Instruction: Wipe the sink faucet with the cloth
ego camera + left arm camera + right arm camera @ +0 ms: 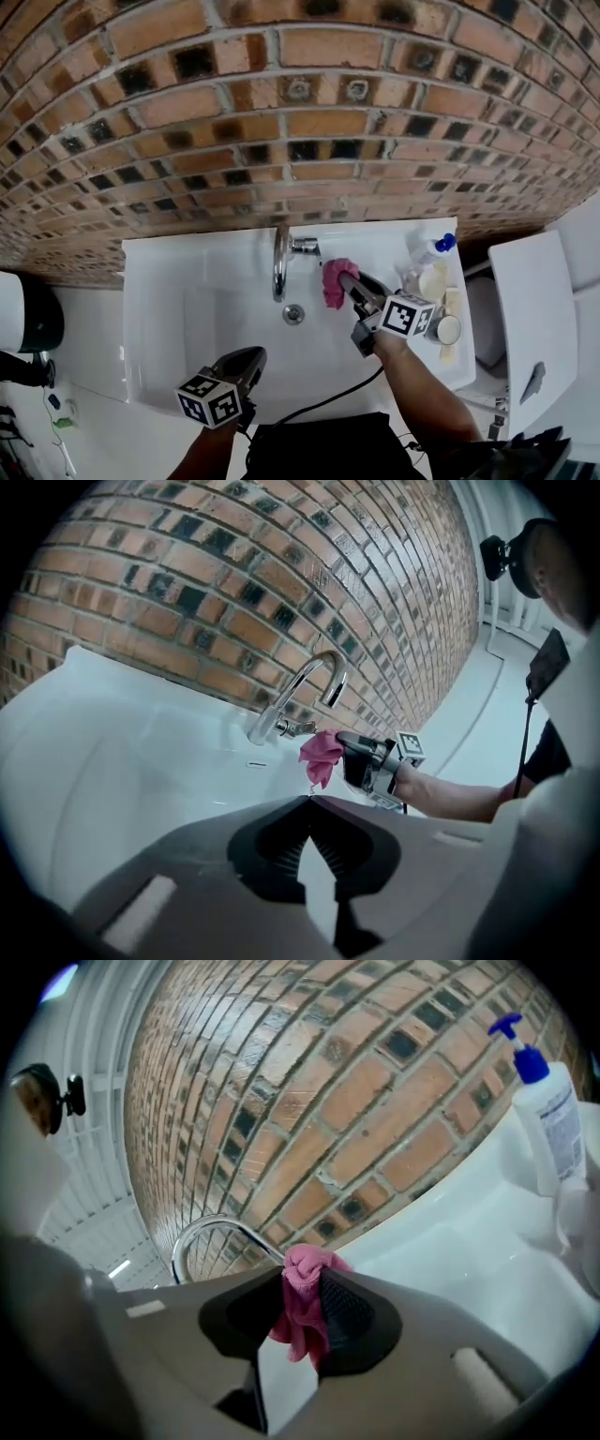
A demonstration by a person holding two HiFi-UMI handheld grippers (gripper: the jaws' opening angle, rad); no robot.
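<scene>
Two grippers are in your hands over the white sink (178,281), which sits against a brick wall (281,112).

Your right gripper (348,280) is clenched on the pink cloth (333,283). Its own view shows the cloth (302,1309) pinched between the two ribbed pads, bunched above them and hanging loose below. In the head view the cloth sits at 3 o'clock of the chrome faucet (280,261), just beside the small handle on the faucet's base. No view shows whether cloth and metal touch. From the left gripper view the cloth (322,755) hangs at 4 o'clock of the faucet (302,688), under its curved spout, with the right gripper (349,752) at the cloth's 3 o'clock. In the right gripper view the faucet (211,1232) arcs at 10 o'clock of the right gripper (302,1279).

Your left gripper (251,356) holds nothing. In its own view the left gripper (309,803) has its jaw tips together and only the white basin beyond them. In the head view it hovers low over the near part of the sink, at 7 o'clock of the drain (293,314) and well apart from the faucet.

A pump bottle (433,249) with a blue top stands on the sink's ledge at 2 o'clock of the right gripper. The same bottle (553,1129) shows at the right edge of the right gripper view.
</scene>
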